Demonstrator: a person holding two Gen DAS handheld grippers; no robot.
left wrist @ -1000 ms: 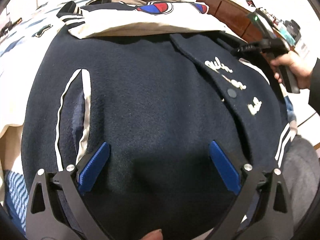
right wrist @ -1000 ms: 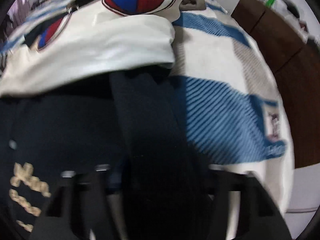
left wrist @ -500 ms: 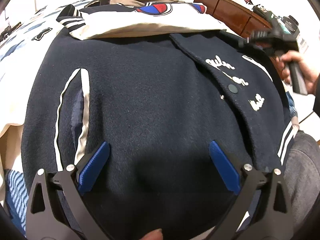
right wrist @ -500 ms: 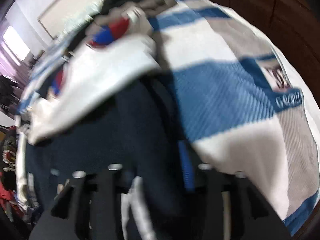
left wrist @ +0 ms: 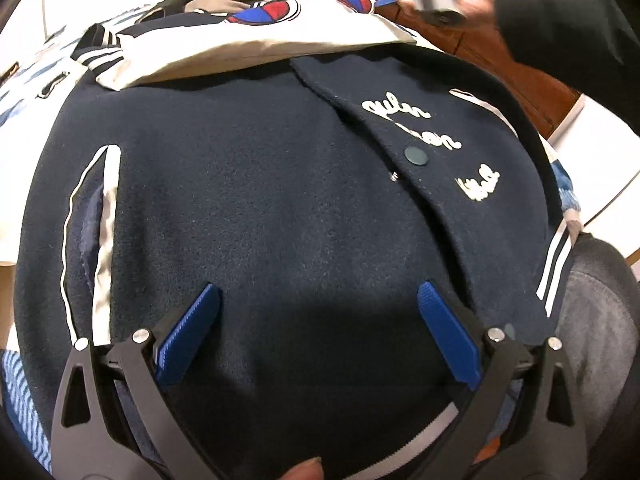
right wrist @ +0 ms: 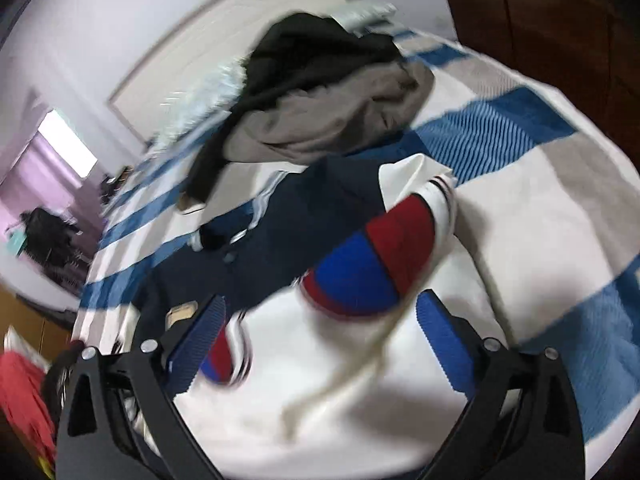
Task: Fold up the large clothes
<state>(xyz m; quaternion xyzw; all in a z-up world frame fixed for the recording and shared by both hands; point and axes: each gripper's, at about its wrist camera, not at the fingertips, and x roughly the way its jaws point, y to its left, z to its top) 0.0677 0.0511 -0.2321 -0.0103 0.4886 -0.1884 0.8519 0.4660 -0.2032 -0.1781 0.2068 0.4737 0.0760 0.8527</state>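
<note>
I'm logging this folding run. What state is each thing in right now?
Navy jacket: spread flat, front flap lying over.
Cream sleeve: folded across the jacket's top.
Clothes pile: heaped, unfolded.
Left gripper: fingers open, above the jacket.
Right gripper: fingers open, over the sleeve.

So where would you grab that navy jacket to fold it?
Probably by the striped hem at the right edge of the jacket, coming in from that side. The body lies flat with nothing to pinch, while that edge hangs free toward the person's knee. The left tool hovers open over the middle.
</note>
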